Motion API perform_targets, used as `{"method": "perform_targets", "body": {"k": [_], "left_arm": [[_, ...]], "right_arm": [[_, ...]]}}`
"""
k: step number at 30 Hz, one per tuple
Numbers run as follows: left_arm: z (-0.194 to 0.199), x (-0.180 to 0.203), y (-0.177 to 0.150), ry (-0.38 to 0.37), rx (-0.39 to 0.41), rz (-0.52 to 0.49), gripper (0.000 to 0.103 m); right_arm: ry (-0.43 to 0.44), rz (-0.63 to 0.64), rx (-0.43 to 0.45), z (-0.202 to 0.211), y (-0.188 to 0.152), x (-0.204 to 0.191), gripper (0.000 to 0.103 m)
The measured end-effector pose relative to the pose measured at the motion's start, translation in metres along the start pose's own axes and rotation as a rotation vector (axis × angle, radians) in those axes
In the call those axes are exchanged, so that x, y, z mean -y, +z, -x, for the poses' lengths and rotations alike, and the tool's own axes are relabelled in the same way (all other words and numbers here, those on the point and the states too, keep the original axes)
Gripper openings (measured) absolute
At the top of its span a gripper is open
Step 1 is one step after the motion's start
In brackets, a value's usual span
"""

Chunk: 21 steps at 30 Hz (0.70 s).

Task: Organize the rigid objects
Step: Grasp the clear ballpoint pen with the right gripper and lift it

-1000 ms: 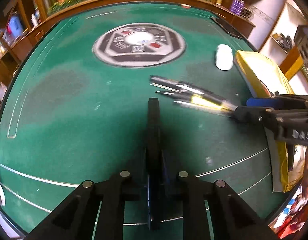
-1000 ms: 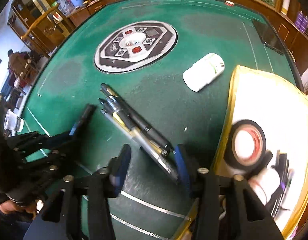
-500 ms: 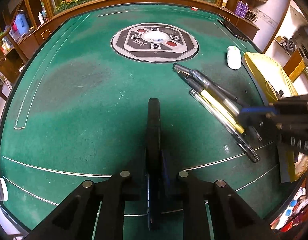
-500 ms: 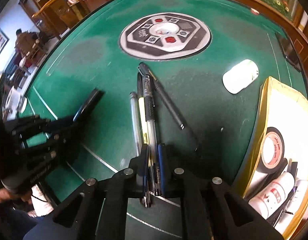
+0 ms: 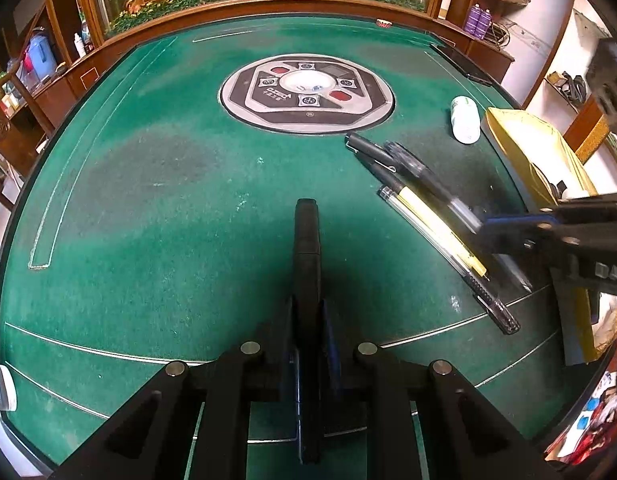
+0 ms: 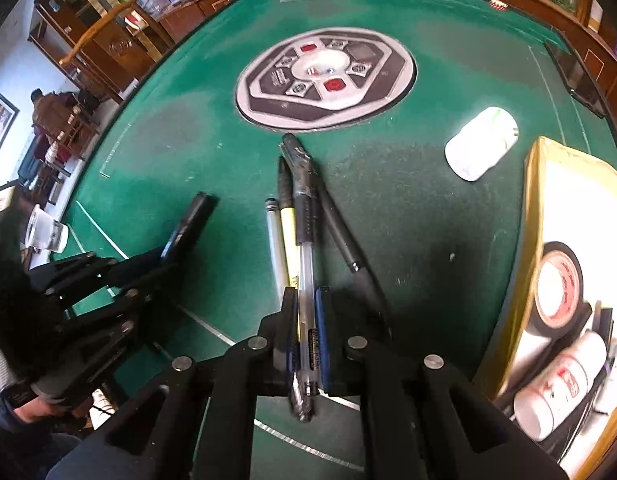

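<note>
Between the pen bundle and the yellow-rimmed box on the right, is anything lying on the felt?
No: in the right wrist view only bare green felt separates the pens from the box. The white bottle lies farther back.

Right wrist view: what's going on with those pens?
On the green table, the right tool is shut on a clear pen with a black grip, taken from the pen cluster. The left tool holds a black marker. A yellow-rimmed box with tape and bottles sits at right.
</note>
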<state>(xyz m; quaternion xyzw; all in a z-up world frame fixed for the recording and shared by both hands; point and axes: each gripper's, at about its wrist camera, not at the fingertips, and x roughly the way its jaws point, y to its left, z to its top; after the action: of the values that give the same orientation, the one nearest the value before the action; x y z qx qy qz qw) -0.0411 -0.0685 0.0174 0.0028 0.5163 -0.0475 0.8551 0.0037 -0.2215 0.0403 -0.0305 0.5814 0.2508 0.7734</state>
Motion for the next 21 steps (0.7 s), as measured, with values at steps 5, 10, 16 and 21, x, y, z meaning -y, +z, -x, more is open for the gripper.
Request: {"method": "perform_targets", "body": {"k": [5,10,16,21], "left_arm": [[0.013,0.005,0.009,0.021,0.057,-0.021,0.015],[0.021,0.012,0.018,0.026,0.088,-0.048,0.015],[0.026,0.021,0.022,0.031,0.105,-0.072,0.015],[0.026,0.029,0.026,0.025,0.107,-0.086,0.015]], "right_arm": [[0.042,-0.022,0.03,0.017,-0.009,-0.003,0.008],[0.064,-0.032,0.048,0.023,-0.012,-0.002,0.008],[0.088,-0.045,0.085,0.038,-0.016,0.002,0.008],[0.106,-0.06,0.1,0.048,-0.02,0.009,0.008]]}}
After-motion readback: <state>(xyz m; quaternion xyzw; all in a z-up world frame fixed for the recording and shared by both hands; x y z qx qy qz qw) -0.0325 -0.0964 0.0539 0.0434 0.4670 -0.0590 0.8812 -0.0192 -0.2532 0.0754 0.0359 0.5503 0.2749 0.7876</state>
